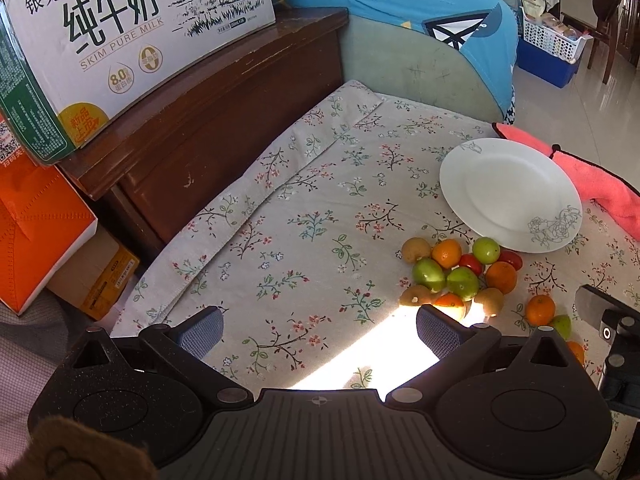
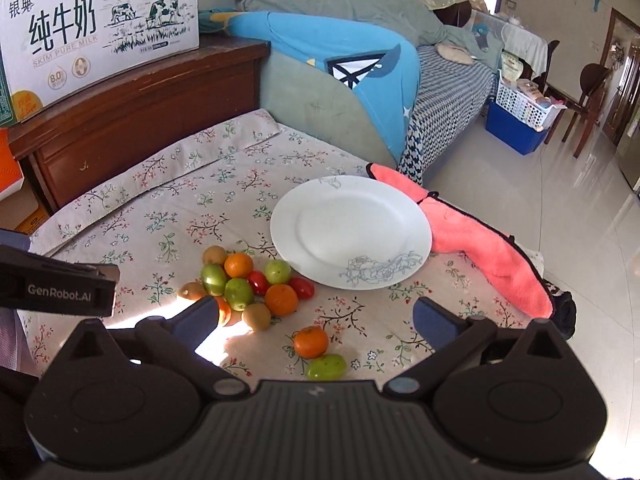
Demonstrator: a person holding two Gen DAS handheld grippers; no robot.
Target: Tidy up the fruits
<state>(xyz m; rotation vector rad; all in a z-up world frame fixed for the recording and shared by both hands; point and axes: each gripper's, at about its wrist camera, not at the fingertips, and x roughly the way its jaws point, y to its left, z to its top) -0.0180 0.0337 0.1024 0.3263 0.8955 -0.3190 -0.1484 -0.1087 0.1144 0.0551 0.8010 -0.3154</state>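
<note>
A pile of small fruits (image 2: 252,284) lies on the floral tablecloth: oranges, green fruits, red tomatoes and brown kiwis. The same fruit pile (image 1: 460,276) shows in the left wrist view. One orange (image 2: 311,342) and a green fruit (image 2: 327,367) lie apart, nearer me. An empty white plate (image 2: 348,228) with a grey flower print sits just behind the pile. My right gripper (image 2: 316,316) is open, hovering low over the lone orange. My left gripper (image 1: 320,324) is open over bare cloth, left of the pile.
A pink towel (image 2: 488,256) lies right of the plate at the table's edge. A milk carton box (image 1: 120,40) stands on a wooden cabinet (image 1: 224,120) behind the table. A sofa with blue cloth (image 2: 352,64) is at the back. Tiled floor drops off on the right.
</note>
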